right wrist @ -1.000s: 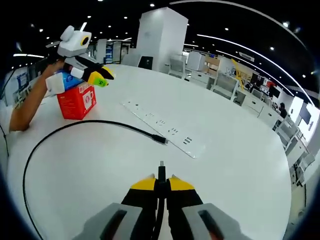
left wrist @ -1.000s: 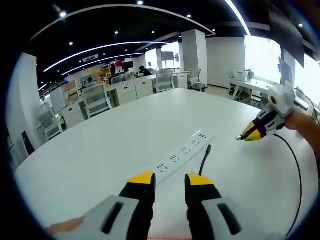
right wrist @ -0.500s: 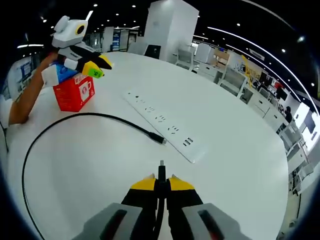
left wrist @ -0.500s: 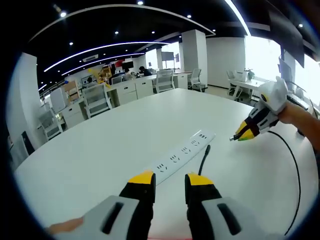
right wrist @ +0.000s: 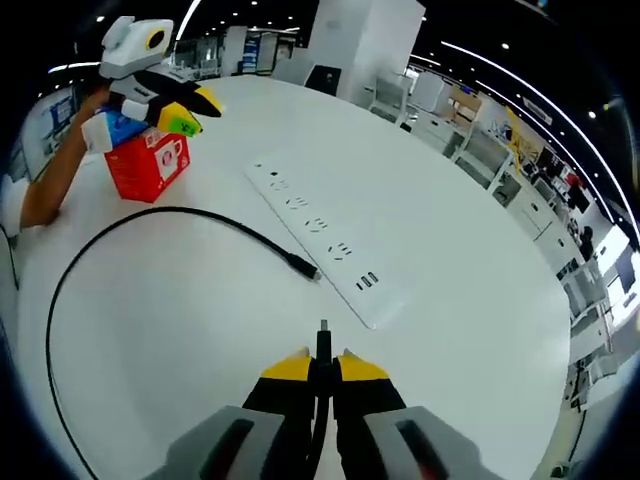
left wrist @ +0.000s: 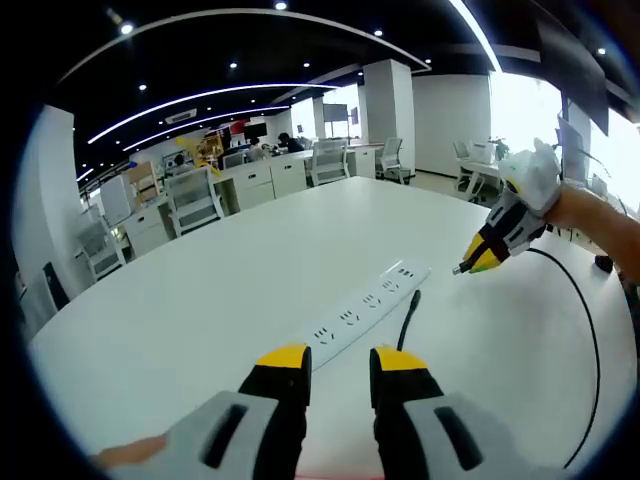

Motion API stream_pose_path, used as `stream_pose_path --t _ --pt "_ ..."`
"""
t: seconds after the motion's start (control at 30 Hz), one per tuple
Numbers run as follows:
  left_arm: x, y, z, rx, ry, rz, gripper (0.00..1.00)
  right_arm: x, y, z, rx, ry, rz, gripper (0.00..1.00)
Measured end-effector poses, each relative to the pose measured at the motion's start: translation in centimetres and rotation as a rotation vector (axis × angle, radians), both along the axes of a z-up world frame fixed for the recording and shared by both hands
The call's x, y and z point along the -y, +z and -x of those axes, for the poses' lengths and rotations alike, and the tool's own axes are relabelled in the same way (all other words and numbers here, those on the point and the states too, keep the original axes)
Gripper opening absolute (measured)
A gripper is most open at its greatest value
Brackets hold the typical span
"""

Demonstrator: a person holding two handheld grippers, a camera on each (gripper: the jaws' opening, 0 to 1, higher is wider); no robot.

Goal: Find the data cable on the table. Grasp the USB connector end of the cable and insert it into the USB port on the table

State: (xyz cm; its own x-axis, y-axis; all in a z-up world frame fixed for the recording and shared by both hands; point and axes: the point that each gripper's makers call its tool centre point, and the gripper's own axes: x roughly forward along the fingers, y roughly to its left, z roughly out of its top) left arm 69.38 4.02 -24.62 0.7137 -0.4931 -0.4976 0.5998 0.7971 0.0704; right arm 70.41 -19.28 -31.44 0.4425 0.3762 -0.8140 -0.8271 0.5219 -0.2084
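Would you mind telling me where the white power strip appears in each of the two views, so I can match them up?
Left gripper view: the power strip runs diagonally at centre, just above the left gripper.
Right gripper view: the power strip lies diagonally at centre.
Shared landmark: the loose cable end beside the strip.

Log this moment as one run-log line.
right gripper: shut on cable connector | left gripper: open, idle | power strip: ahead, unplugged

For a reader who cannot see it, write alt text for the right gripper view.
The right gripper is shut on the black data cable's connector end, above a white table. Ahead lies a long white power strip, the cable's other plug beside it. At far left, the left gripper hovers by a red box.
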Motion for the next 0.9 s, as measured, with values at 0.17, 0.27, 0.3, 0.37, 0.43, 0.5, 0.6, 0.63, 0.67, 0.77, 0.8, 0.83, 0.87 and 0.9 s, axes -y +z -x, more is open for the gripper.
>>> stream_pose_path --t 0.17,0.27,0.3,0.37,0.43,0.5,0.6,0.63,0.67,0.77,0.8,0.83,0.87,0.9 --pt "0.0 0.0 0.0 0.000 0.000 0.000 0.24 0.0 -0.2 -0.6 -0.025 0.020 0.025 0.09" --pt "-0.1 0.0 0.0 0.000 0.000 0.001 0.24 0.0 -0.3 -1.0 -0.029 0.027 0.050 0.09" --pt "-0.1 -0.1 0.0 -0.001 0.000 0.000 0.24 0.1 -0.3 -1.2 -0.031 0.029 0.058 0.09" --pt "-0.1 -0.1 0.0 0.000 0.000 0.001 0.24 0.1 -0.4 -1.5 -0.036 0.035 0.075 0.09" --pt "-0.1 -0.1 0.0 0.001 0.000 0.002 0.24 0.2 -0.5 -1.8 -0.039 0.038 0.087 0.09" --pt "-0.1 -0.1 0.0 0.001 0.000 0.001 0.24 0.2 -0.5 -1.9 -0.043 0.046 0.098 0.09" --pt "-0.1 -0.1 0.0 0.000 0.000 0.001 0.24 0.1 -0.5 -2.1 -0.048 0.059 0.109 0.09" --pt "-0.1 -0.1 0.0 0.001 0.000 0.001 0.24 0.2 -0.5 -2.2 -0.049 0.063 0.116 0.09" --pt "-0.1 -0.1 0.0 0.001 0.000 0.001 0.24 0.2 -0.5 -2.2 -0.052 0.069 0.125 0.09" --pt "0.0 -0.1 0.1 0.001 0.000 0.001 0.24 0.3 -0.4 -2.6 -0.060 0.081 0.144 0.09" --pt "0.0 -0.1 0.1 0.000 0.000 0.001 0.24 0.3 -0.4 -2.7 -0.061 0.085 0.149 0.09" --pt "0.0 -0.1 0.1 0.001 0.000 0.001 0.24 0.4 -0.3 -2.9 -0.062 0.093 0.160 0.09" --pt "0.0 -0.1 0.1 0.001 0.000 0.001 0.24 0.4 -0.3 -3.0 -0.065 0.100 0.171 0.09" --pt "0.1 -0.1 0.1 0.000 0.000 0.001 0.24 0.4 -0.2 -3.1 -0.066 0.109 0.182 0.09"
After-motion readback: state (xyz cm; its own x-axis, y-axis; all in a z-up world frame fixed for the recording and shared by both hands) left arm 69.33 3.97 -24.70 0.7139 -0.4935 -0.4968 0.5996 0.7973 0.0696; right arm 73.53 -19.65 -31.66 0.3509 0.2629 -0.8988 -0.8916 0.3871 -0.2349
